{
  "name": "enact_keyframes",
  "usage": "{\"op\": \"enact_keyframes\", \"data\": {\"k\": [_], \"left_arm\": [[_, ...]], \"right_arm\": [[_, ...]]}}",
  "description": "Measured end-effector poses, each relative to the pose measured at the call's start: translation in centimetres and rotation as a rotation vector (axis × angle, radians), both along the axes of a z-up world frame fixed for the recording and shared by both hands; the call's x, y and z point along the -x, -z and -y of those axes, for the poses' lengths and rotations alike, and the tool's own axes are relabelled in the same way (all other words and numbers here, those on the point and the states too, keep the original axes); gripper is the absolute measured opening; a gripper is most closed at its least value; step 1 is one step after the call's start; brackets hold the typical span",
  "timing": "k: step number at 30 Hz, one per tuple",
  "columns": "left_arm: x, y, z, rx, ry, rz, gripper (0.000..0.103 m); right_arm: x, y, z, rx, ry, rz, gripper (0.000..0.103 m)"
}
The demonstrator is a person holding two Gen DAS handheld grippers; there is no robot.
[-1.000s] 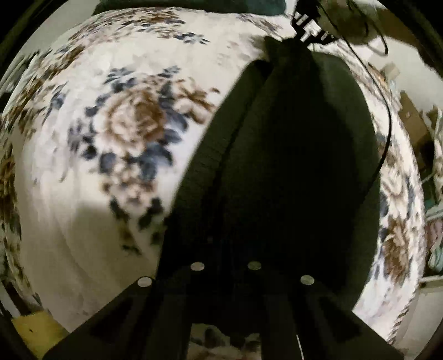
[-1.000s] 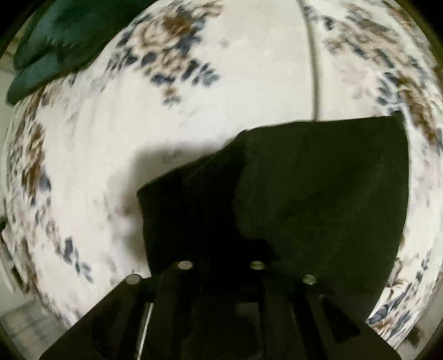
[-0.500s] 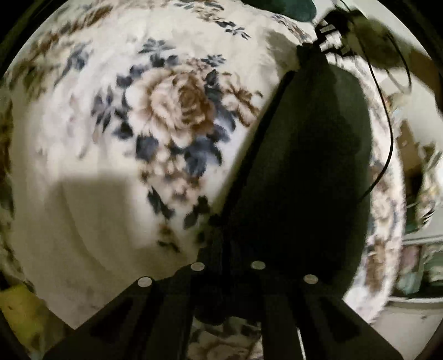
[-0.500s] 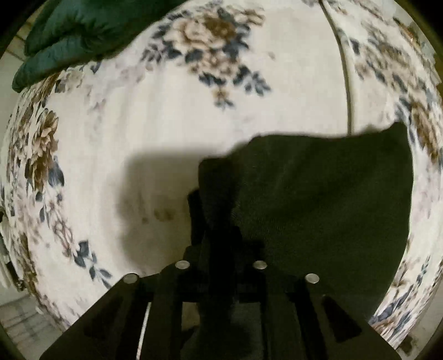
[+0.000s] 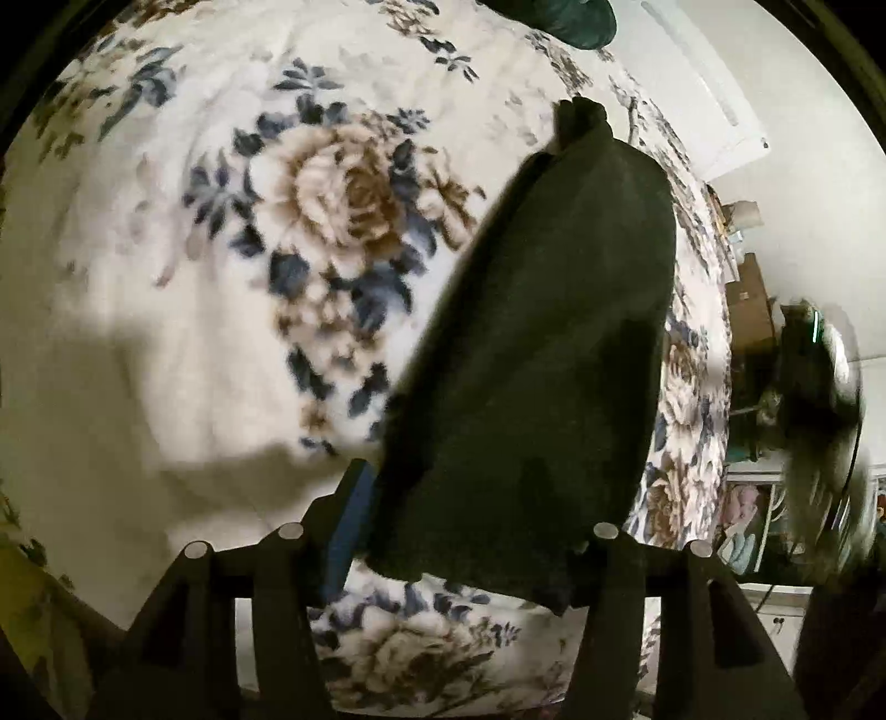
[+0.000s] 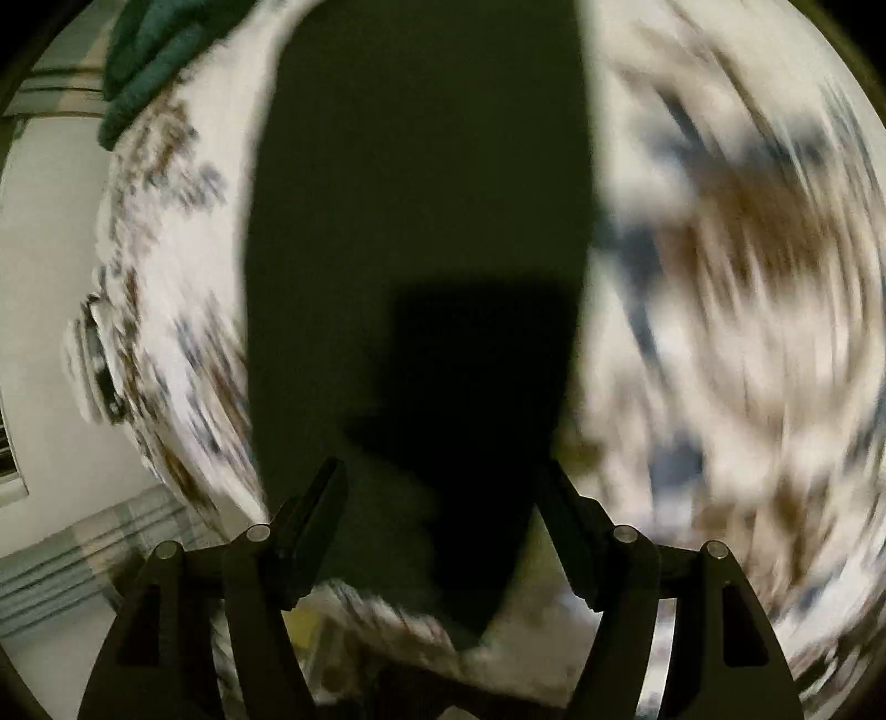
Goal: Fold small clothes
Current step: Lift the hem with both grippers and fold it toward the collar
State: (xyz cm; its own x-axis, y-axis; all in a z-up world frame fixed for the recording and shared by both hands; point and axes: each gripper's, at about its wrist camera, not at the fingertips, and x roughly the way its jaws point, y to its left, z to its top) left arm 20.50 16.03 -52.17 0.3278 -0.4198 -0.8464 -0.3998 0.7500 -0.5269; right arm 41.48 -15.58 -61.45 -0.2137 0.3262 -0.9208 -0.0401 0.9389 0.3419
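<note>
Left wrist view: dark garment (image 5: 542,360) lying folded into a long strip on the floral blanket (image 5: 183,310), running from 6 o'clock up toward 1 o'clock. Left gripper (image 5: 470,531) jaws opening, about half spread; near hem of the garment between the fingers (image 5: 354,515) but not pinched, cloth resting on the blanket. Teal cloth (image 5: 559,16) at 12 o'clock, well apart. Blurred dark shape at 3 o'clock, probably the other gripper, identity not certain.

Right wrist view: heavily motion-blurred. Same dark garment (image 6: 415,249) filling the centre from 12 to 6 o'clock, gripper shadow across its lower half. Right gripper (image 6: 443,498) jaws opening, spread wide; fingers (image 6: 315,515) on either side of the strip, nothing clamped. Teal cloth (image 6: 149,61) at 11 o'clock, at the blanket edge (image 6: 747,277).

Step in hand, judged: release after a fold. To do well: open fully before lifting, withdraw straight up so the pads do not drag the top layer off square. Check edges aligned along the strip. Smooth once from the middle outward if a ridge shows. Risk: knit catching on a fingertip and undoing the fold.
</note>
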Motion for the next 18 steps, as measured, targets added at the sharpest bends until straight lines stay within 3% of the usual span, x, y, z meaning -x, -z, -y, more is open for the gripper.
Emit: {"op": "enact_keyframes", "data": {"k": [4,6,11,14,15,16,17,18], "left_arm": [[-1.4,2.2,0.5,-0.018,0.044,-0.027,0.054],[-2.1,3.4,0.8,-0.014,0.068,-0.035,0.054],[-2.9,5.7,1.6,-0.029,0.145,-0.065,0.054],[-2.7,5.3,2.4,-0.071,0.183,-0.028,0.051],[-2.7,5.2,2.9,-0.087,0.198,-0.016,0.036],[-2.6,5.0,3.3,-0.102,0.217,-0.009,0.022],[-2.6,4.9,3.6,-0.111,0.236,-0.008,0.007],[-2.6,4.4,3.9,-0.122,0.242,0.003,0.007]], "right_arm": [[9.4,5.0,3.9,-0.096,0.139,-0.114,0.072],[12.2,7.1,4.5,-0.147,0.197,-0.122,0.072],[16.3,10.5,3.5,-0.248,0.295,-0.091,0.072],[17.6,11.0,2.9,-0.258,0.338,-0.061,0.072],[17.8,11.0,2.5,-0.255,0.349,-0.044,0.063],[18.2,10.9,2.2,-0.255,0.355,-0.036,0.038],[18.5,10.9,1.9,-0.242,0.353,-0.039,0.025],[19.1,10.8,1.7,-0.232,0.364,-0.032,0.017]]}}
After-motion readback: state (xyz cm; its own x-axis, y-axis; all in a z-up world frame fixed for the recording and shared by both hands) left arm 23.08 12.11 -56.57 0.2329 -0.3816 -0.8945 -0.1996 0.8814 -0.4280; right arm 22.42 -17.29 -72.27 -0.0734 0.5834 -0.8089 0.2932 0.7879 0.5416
